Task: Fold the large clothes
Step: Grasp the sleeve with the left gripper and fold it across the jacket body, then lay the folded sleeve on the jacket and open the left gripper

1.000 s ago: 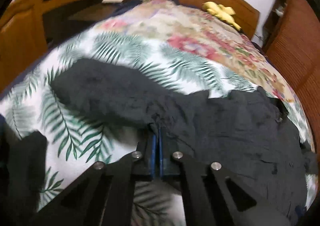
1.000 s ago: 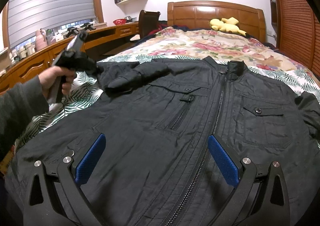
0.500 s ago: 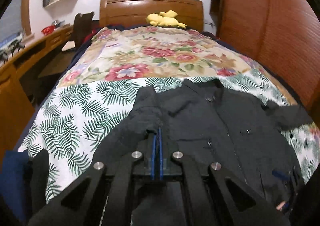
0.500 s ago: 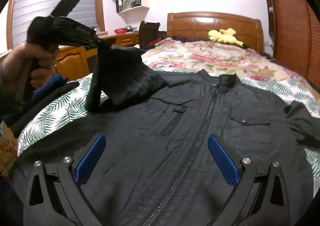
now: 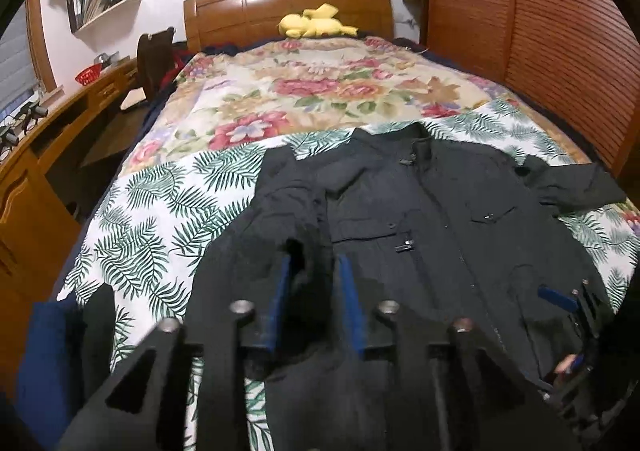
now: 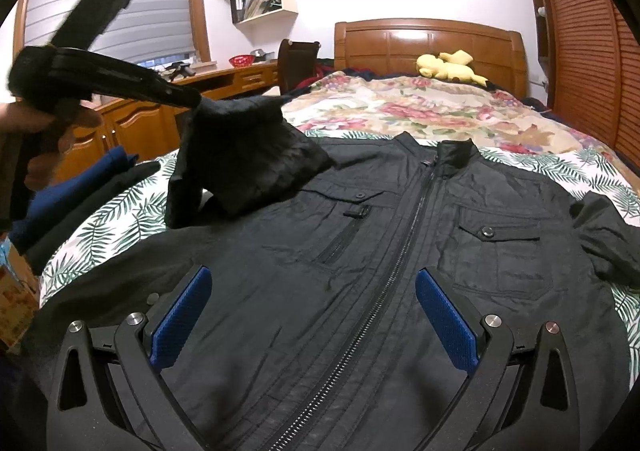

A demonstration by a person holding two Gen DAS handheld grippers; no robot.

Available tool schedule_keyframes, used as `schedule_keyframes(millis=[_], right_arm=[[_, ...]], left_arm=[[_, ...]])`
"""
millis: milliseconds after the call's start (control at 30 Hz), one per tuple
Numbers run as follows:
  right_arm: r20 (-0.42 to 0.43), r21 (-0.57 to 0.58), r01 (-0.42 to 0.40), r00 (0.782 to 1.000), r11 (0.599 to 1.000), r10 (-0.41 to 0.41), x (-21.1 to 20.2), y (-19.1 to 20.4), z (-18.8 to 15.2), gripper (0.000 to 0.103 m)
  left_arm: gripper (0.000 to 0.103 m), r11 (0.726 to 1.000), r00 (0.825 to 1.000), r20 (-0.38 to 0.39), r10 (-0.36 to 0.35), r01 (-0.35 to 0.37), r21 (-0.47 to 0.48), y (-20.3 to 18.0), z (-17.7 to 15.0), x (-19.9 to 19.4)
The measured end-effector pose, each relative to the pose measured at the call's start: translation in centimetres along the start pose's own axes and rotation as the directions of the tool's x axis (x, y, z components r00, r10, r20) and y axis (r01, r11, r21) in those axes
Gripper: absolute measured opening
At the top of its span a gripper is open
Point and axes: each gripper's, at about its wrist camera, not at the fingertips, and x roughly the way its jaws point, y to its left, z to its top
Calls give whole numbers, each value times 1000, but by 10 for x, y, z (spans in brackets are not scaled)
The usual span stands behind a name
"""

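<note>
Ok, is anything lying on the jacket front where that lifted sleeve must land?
Nothing visible: the jacket front under the sleeve is bare. The left gripper has just been opening its jaws, sleeve between them.

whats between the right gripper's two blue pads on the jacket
In the right wrist view, the open right gripper straddles the black jacket; its closed front zipper runs up between the pads. Nothing else lies there.
</note>
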Motion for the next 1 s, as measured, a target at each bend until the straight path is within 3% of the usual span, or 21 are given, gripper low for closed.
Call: schedule_keyframes(millis=[100, 200, 467, 800, 1000], right_arm=[[2, -7, 1, 1000, 1000, -1, -1, 2, -1, 103], [-1, -6, 2, 1000, 1000, -2, -1, 2, -2, 103], [-12, -3, 10, 1000, 1000, -10, 1, 4, -2, 103], [-35, 4, 3, 999, 1000, -3, 8, 3, -2, 103], [-37, 4, 1, 999, 1000, -1, 8, 3, -2, 103]], left_arm=[[35, 1000, 1000, 7, -16, 16, -8, 3, -12, -10], [38, 1000, 1000, -10, 16, -16, -11, 12, -29, -7], [39, 991, 984, -142, 103, -113, -68, 53, -77, 52], [39, 990, 978, -198, 63, -87, -115, 61, -92, 97], [39, 980, 973, -205, 106, -138, -146, 69, -90, 114]])
